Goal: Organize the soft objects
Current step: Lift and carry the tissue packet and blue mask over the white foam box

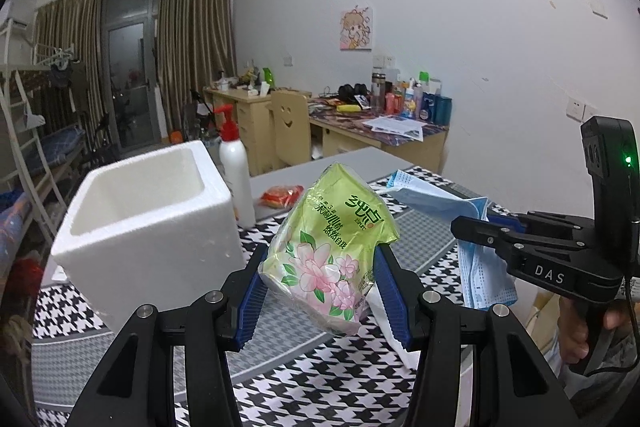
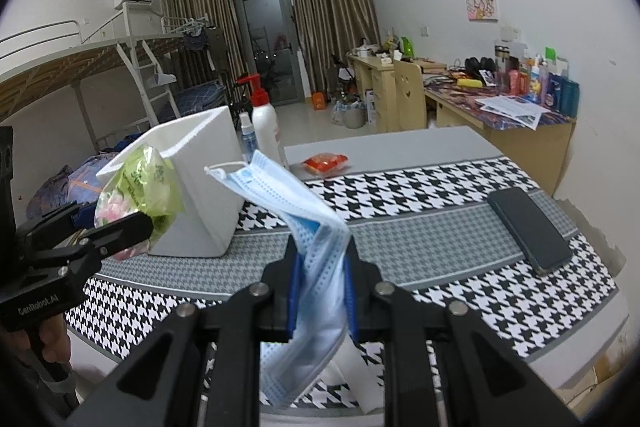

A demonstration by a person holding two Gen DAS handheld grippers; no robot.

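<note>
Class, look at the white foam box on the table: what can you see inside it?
The foam box shows only bare white inner walls near its rim. Its floor is hidden by the front wall, so anything lying at the bottom cannot be seen.

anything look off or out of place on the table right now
Nothing is spilled or damaged. The one odd item among the soft things is a black phone lying on the houndstooth cloth. The tissue pack and blue face masks are held up in the tongs, not yet in the foam box.
</note>
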